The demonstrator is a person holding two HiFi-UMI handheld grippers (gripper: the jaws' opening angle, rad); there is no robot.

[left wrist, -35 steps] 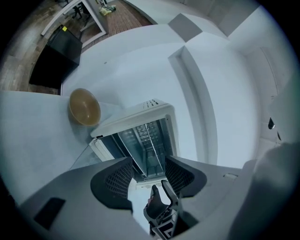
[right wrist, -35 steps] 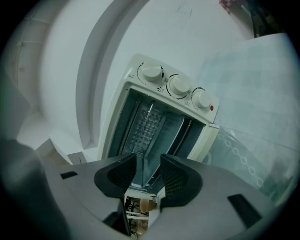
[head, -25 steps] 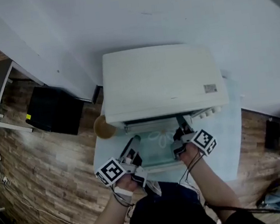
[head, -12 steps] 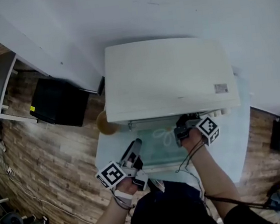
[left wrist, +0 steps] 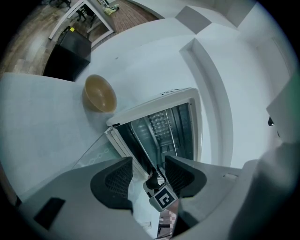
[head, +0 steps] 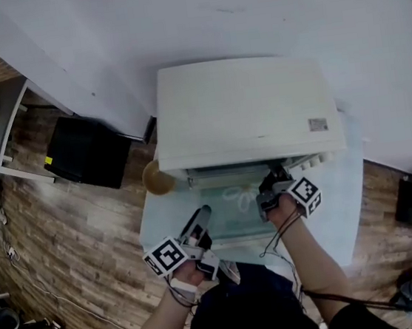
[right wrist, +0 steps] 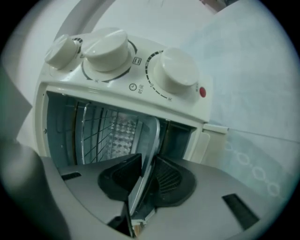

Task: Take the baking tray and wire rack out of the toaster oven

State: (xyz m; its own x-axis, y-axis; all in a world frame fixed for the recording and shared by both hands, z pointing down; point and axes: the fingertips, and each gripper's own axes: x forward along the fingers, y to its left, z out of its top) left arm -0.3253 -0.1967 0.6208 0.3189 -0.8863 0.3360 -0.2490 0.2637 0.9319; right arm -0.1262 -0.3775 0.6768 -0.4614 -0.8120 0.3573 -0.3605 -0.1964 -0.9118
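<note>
Right claw [right wrist: 145, 176]: just been closing, now pinches front rim of baking tray [right wrist: 151, 140], inside toaster oven [head: 248, 110] on bench [head: 346, 210]. Wire rack [right wrist: 95, 131] behind it, partly hidden. Left claw [left wrist: 149, 172]: half apart, empty, over lowered glass door [head: 235, 220].

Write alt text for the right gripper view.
The right tongs, whose jaws have just been closing, grip the baking tray at the toaster oven opening. The wire rack sits inside, below three white knobs.
</note>
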